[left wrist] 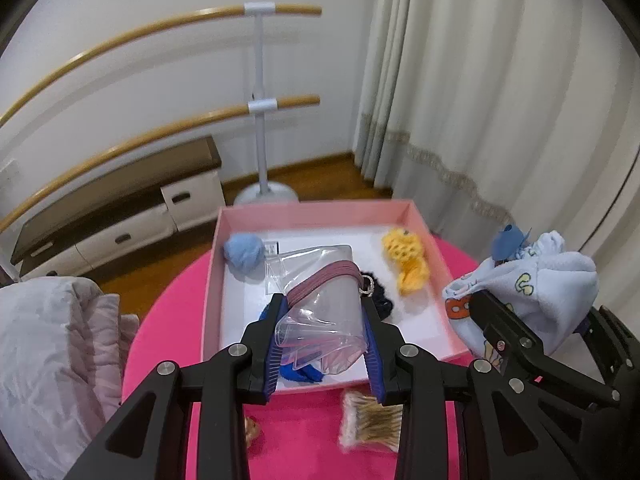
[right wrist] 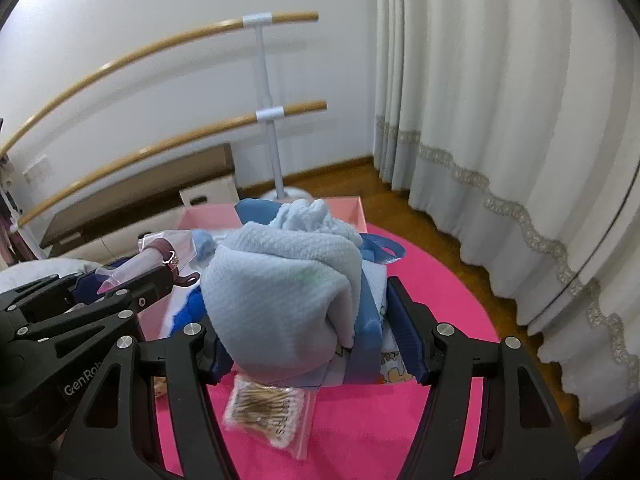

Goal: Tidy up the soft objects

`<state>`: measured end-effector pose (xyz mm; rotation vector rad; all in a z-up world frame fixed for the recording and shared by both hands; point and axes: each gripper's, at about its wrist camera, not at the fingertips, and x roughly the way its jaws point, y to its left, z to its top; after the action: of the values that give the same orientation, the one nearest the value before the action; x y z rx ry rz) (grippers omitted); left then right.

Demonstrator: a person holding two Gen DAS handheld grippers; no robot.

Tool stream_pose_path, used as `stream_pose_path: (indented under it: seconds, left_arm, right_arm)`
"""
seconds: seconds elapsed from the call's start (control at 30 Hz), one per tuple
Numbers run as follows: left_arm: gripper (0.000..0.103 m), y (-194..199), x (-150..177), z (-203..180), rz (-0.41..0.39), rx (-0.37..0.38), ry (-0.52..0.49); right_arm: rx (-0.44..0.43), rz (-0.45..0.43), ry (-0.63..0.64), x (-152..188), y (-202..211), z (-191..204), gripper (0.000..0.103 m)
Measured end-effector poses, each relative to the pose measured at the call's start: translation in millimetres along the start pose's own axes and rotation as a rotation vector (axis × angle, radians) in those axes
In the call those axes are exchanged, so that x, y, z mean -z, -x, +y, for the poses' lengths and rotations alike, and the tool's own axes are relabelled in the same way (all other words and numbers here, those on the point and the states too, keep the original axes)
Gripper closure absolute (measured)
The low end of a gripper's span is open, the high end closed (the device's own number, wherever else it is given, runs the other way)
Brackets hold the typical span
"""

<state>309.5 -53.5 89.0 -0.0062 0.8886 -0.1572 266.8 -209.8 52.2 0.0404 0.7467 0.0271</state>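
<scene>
Your left gripper (left wrist: 324, 336) is clamped on a clear plastic pouch (left wrist: 320, 312) with a mauve zip band, its blue pads (left wrist: 272, 356) pressing the crumpled pouch from both sides. In the left wrist view the pouch sits at the centre of the frame, held over the near part of the pink box (left wrist: 308, 212).

Inside the box, a pale blue fluffy ball (left wrist: 244, 254) lies at the upper left, a yellow knitted piece (left wrist: 404, 260) at the upper right, a dark scrunchie (left wrist: 380, 300) just right of the pouch, and a bright blue item (left wrist: 300, 374) shows under the pouch at the near wall.

Your right gripper (right wrist: 316, 344) grips a rolled light blue towel (right wrist: 280, 292) with cartoon prints and a blue ribbon; the bundle fills the space between its pads. In the left wrist view it appears at the right edge, beside the right wall of the box.

A small bag of cotton swabs (right wrist: 268, 412) lies on the pink table (right wrist: 440, 280), at lower centre of the right wrist view, in front of the box. A grey quilted cloth (left wrist: 52, 352) lies at the lower left of the left wrist view, beside the table.
</scene>
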Motion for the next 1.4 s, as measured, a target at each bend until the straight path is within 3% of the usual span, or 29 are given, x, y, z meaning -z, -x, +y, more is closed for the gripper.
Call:
stream_pose_path:
  seconds: [0.3, 0.67, 0.73, 0.8, 0.9, 1.0, 1.4]
  left_arm:
    - [0.071, -104, -59, -2, 0.183, 0.023, -0.017]
    - [0.069, -170, -99, 22, 0.253, 0.063, 0.006]
    - [0.064, -174, -101, 25, 0.255, 0.054, 0.005]
    - [0.047, -178, -104, 30, 0.264, 0.03, 0.019]
    - [0.031, -181, -108, 38, 0.251, 0.025, 0.046]
    - [0.022, -176, -100, 41, 0.247, 0.031, 0.067]
    - [0.019, -117, -51, 35, 0.209, -0.004, 0.052]
  right_arm:
    - [-0.017, 0.175, -0.017, 4, -74, -6, 0.04]
    - [0.026, 0.217, 0.025, 5, -95, 1, 0.029]
    - [0.038, 0.219, 0.025, 4, -96, 1, 0.026]
    - [0.048, 0.218, 0.026, 3, -95, -1, 0.02]
    - [0.08, 0.191, 0.026, 0, -91, -4, 0.009]
    - [0.101, 0.167, 0.033, -2, -86, -5, 0.003]
    - [0.096, 0.173, 0.035, -4, -78, -4, 0.003]
